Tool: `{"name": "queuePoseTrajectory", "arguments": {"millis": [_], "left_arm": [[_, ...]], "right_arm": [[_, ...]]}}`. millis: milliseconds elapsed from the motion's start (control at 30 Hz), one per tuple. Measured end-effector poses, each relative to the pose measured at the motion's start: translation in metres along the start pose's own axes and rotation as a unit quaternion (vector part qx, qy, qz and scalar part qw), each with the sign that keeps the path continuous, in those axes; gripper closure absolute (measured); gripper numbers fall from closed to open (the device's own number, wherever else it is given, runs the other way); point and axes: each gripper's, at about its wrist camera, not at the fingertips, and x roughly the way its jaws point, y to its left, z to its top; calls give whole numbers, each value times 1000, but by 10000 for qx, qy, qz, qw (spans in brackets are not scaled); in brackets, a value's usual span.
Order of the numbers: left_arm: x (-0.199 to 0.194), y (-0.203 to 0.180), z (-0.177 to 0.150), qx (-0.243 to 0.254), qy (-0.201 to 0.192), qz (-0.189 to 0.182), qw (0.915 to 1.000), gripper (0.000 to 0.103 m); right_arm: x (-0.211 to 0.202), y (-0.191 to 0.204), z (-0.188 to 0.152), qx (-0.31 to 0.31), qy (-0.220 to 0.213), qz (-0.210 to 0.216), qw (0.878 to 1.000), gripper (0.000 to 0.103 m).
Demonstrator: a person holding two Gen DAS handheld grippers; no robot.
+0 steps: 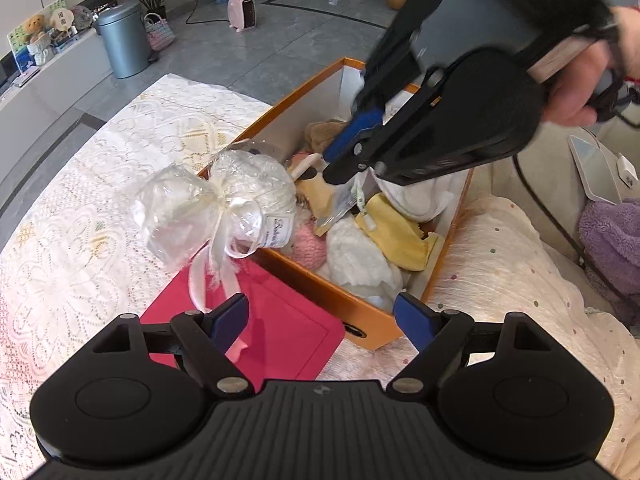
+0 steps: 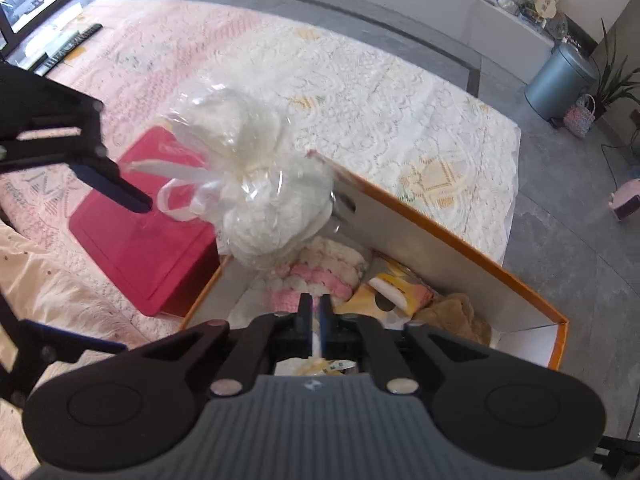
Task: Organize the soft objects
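Between the nearly closed fingers of the right claw (image 2: 315, 312), apparently pinching a clear packet (image 1: 340, 204) over the orange box (image 1: 360, 312) of soft things. Left claw (image 1: 322, 312) released, empty. Wrapped white plush (image 1: 224, 204) perched on box rim. Next: lower, release inside.

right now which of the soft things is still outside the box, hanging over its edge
The white plush wrapped in clear cellophane, tied with a ribbon, leans over the rim of the orange box. The pink knit piece and brown plush lie inside.
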Motion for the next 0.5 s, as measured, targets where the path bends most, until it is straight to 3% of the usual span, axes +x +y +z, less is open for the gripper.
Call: {"name": "queuePoseTrajectory", "arguments": {"millis": [67, 100, 333, 500], "left_arm": [[3, -1, 2, 40, -1, -23, 10000, 7], [4, -2, 3, 51, 3, -27, 10000, 8], [4, -3, 3, 10, 58, 3, 10000, 8], [0, 0, 1, -27, 41, 32, 10000, 8]], "right_arm": [[-18, 9, 1, -375, -288, 15, 9989, 49], [-25, 14, 2, -572, -443, -36, 9974, 44], [-12, 31, 33, -1018, -642, -113, 9927, 31], [20, 36, 38, -985, -378, -24, 9944, 31]]}}
